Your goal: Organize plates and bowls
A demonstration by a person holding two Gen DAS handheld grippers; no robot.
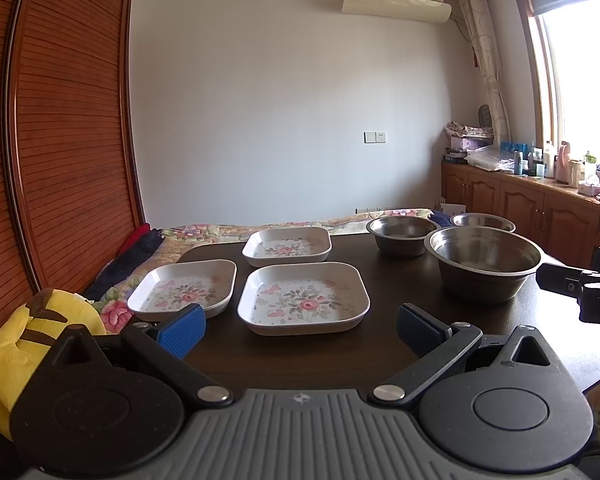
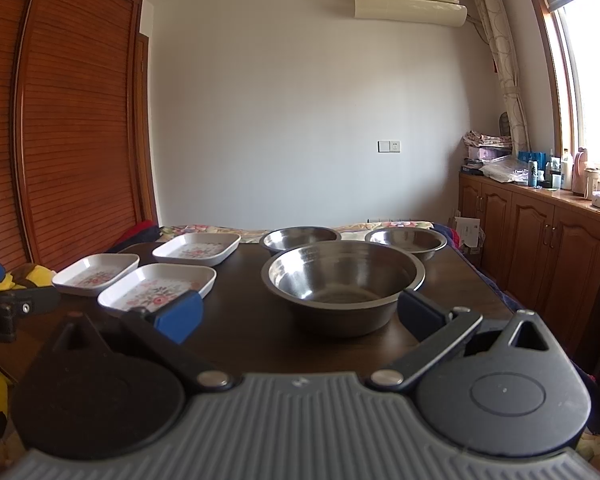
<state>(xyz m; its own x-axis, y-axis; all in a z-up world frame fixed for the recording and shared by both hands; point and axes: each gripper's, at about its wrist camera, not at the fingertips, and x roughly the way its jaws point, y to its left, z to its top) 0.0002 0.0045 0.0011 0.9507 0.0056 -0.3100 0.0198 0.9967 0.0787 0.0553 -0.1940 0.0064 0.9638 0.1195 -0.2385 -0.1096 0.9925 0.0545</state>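
Observation:
Three square white plates with a flower print lie on the dark table (image 1: 400, 292): the near plate (image 1: 303, 297), one to its left (image 1: 184, 288) and one behind (image 1: 287, 245). To the right stand three steel bowls, a large one (image 1: 483, 263) in front and two smaller bowls (image 1: 402, 234) (image 1: 482, 222) behind. My left gripper (image 1: 300, 330) is open just short of the near plate, holding nothing. My right gripper (image 2: 300, 314) is open in front of the large bowl (image 2: 342, 286), also holding nothing. The plates (image 2: 158, 289) lie to its left.
A yellow plush toy (image 1: 32, 328) lies off the table's left edge, next to a flowered bedspread (image 1: 204, 232). A wooden wardrobe (image 1: 60, 120) fills the left side. Wooden cabinets (image 2: 540, 240) with bottles on top run along the right wall under a window.

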